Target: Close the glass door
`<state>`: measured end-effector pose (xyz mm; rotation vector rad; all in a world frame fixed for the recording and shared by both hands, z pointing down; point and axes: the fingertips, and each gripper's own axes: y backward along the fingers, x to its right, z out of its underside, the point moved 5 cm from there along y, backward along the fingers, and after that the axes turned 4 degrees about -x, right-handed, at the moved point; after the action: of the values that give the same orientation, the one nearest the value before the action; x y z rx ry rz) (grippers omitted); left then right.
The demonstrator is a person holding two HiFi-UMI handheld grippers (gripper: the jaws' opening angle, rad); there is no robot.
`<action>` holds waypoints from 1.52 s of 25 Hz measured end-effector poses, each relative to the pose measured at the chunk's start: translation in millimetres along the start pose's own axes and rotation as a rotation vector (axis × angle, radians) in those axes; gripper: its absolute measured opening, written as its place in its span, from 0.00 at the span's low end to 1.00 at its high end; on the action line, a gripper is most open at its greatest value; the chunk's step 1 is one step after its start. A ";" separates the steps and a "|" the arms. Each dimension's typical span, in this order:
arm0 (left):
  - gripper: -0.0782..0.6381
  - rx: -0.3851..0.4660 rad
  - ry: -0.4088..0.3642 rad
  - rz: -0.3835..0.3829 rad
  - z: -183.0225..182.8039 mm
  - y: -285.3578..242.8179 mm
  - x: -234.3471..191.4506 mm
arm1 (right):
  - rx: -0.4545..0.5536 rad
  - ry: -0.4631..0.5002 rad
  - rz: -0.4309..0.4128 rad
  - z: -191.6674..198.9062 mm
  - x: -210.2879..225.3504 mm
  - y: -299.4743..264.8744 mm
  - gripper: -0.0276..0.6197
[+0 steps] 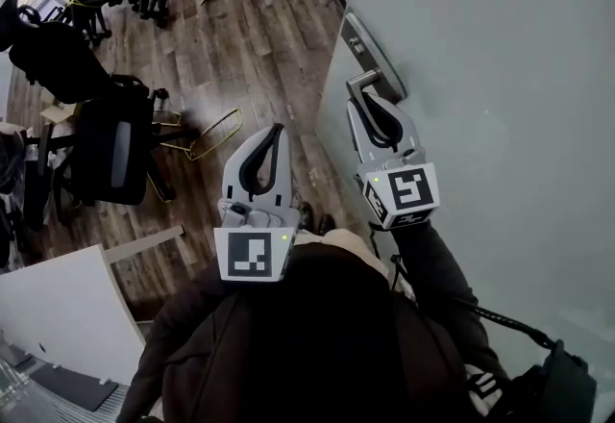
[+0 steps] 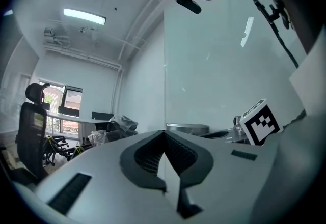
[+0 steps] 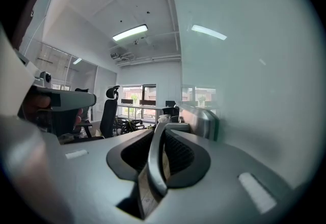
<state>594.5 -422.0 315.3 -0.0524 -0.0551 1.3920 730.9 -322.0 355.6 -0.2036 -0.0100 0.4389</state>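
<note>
No word, brand or number can be read — the marker cubes bear only square patterns.

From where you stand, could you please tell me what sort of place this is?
Most likely an office: several black swivel chairs stand on the wood floor, and a frosted glass door with a metal handle runs along one side.

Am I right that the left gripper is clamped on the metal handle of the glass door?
Not quite: it is the right gripper that is clamped on the metal handle of the glass door, as the right gripper view shows.
</note>
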 end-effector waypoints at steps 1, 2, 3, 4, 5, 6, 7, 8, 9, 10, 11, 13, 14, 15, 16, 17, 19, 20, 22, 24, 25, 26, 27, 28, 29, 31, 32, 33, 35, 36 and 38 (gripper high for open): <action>0.10 0.000 -0.003 -0.011 -0.7 6.6 2.2 | 0.001 0.001 -0.011 -0.6 -5.4 1.0 0.15; 0.10 -0.001 -0.006 -0.024 -0.8 14.3 4.1 | 0.002 0.002 -0.021 -0.8 -11.6 2.0 0.15; 0.10 -0.001 -0.009 -0.040 -0.7 23.2 5.2 | 0.003 0.000 -0.030 -1.0 -18.2 2.8 0.15; 0.10 0.002 -0.008 -0.060 -0.8 32.9 5.4 | 0.002 -0.003 -0.039 -1.3 -25.0 3.2 0.15; 0.10 0.005 -0.003 -0.085 -0.6 43.2 5.0 | -0.001 -0.008 -0.046 -1.6 -31.6 3.1 0.15; 0.10 0.006 0.005 -0.113 0.6 54.2 4.6 | -0.007 -0.012 -0.053 -1.8 -38.0 2.9 0.15; 0.10 0.002 0.014 -0.140 3.0 65.7 5.3 | -0.013 -0.015 -0.064 -1.8 -44.3 2.8 0.15; 0.10 -0.003 0.022 -0.163 6.6 77.6 7.4 | -0.017 -0.014 -0.077 -2.0 -50.4 3.5 0.15; 0.10 -0.011 0.026 -0.180 11.2 89.7 10.5 | -0.018 -0.010 -0.091 -2.4 -56.2 4.9 0.15; 0.10 -0.022 0.028 -0.193 16.4 101.8 13.0 | -0.018 -0.005 -0.103 -2.7 -61.8 6.6 0.15; 0.10 -0.033 0.031 -0.205 21.4 113.2 13.7 | -0.017 -0.002 -0.113 -2.7 -67.4 8.3 0.15; 0.10 -0.035 0.042 -0.235 26.4 133.2 8.5 | -0.019 -0.003 -0.126 -0.4 -78.9 10.5 0.15; 0.10 -0.028 0.046 -0.248 26.2 142.0 3.5 | -0.020 -0.007 -0.132 0.7 -85.1 11.1 0.15; 0.10 -0.019 0.049 -0.258 24.7 150.7 -2.3 | -0.018 -0.009 -0.139 0.7 -92.2 11.4 0.15; 0.10 -0.011 0.050 -0.263 22.9 160.1 -8.3 | -0.017 -0.010 -0.146 -0.4 -100.2 11.9 0.15; 0.10 -0.007 0.051 -0.265 21.8 170.2 -14.2 | -0.016 -0.011 -0.153 -1.7 -109.0 12.8 0.15; 0.10 -0.004 0.052 -0.265 22.4 191.9 -25.6 | -0.014 -0.013 -0.163 -2.9 -126.1 16.1 0.15; 0.10 -0.004 0.054 -0.267 24.4 202.6 -31.6 | -0.012 -0.014 -0.168 -2.1 -133.9 17.8 0.15; 0.10 -0.009 0.063 -0.274 31.5 222.4 -43.9 | -0.009 -0.013 -0.182 1.4 -148.9 20.0 0.15; 0.10 -0.016 0.073 -0.281 39.1 239.2 -55.0 | -0.006 -0.004 -0.204 4.9 -165.3 21.2 0.15; 0.10 -0.020 0.079 -0.283 41.8 247.0 -59.1 | -0.005 0.002 -0.217 5.4 -174.6 22.1 0.15; 0.10 -0.025 0.084 -0.282 43.5 254.5 -62.0 | -0.004 0.007 -0.230 5.1 -184.5 23.5 0.15; 0.10 -0.031 0.084 -0.277 44.2 261.6 -63.6 | -0.005 0.013 -0.243 4.0 -194.8 25.3 0.15; 0.10 -0.035 0.080 -0.268 44.0 268.0 -64.3 | -0.006 0.018 -0.255 2.7 -205.0 27.2 0.15; 0.10 -0.036 0.075 -0.261 43.0 273.5 -64.1 | -0.008 0.023 -0.267 1.7 -214.8 29.4 0.15; 0.10 -0.030 0.063 -0.257 40.5 282.8 -62.3 | -0.013 0.034 -0.291 1.7 -232.1 35.3 0.15; 0.10 -0.028 0.057 -0.260 39.7 287.1 -60.8 | -0.015 0.039 -0.304 2.3 -239.9 38.9 0.15; 0.10 -0.029 0.052 -0.265 39.6 291.4 -59.0 | -0.014 0.042 -0.317 2.9 -247.4 42.8 0.15; 0.10 -0.033 0.051 -0.276 40.9 300.5 -54.4 | -0.007 0.045 -0.344 3.1 -262.5 50.2 0.15; 0.10 -0.033 0.053 -0.282 41.5 305.4 -51.3 | -0.004 0.047 -0.356 3.1 -270.0 53.9 0.15; 0.10 -0.034 0.053 -0.297 41.8 318.1 -42.7 | -0.002 0.051 -0.380 3.8 -285.5 62.9 0.15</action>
<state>271.7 -407.5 334.5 -0.1050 -0.0410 1.0921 445.8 -386.3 356.7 -0.2097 0.0013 0.0551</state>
